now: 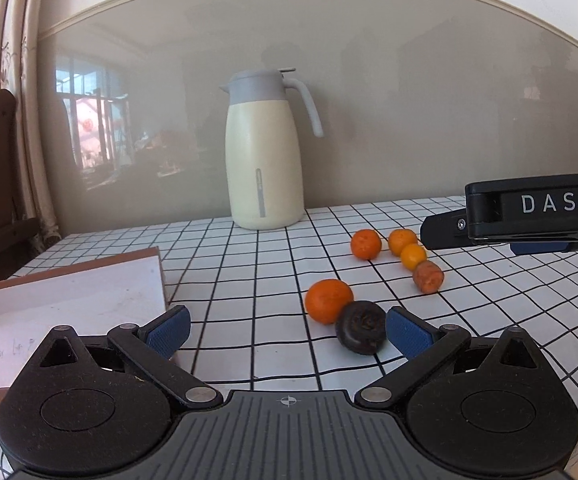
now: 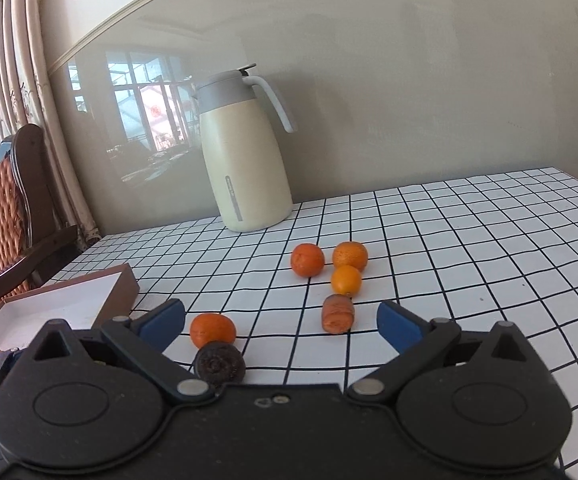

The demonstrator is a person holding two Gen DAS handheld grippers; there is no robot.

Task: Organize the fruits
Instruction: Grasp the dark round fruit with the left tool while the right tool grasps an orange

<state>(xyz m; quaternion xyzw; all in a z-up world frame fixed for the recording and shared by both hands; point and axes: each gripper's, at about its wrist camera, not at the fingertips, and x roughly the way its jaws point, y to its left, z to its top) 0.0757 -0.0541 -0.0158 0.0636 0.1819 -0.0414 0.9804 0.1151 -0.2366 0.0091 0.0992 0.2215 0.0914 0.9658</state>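
On the checked tablecloth [image 1: 249,264] we see a dark round fruit [image 1: 361,333] touching an orange [image 1: 328,301] at its ten o'clock, with three more oranges [image 2: 307,259] and a carrot piece [image 2: 337,313] near, toward one o'clock. Our left gripper [image 1: 287,330] gapes wide and empty, its right pad just beside the dark fruit; our right gripper [image 2: 280,326] is equally spread, gripping nothing. At nine o'clock lies a shallow box [image 1: 65,300], and a cream jug [image 1: 264,152] stands at twelve.
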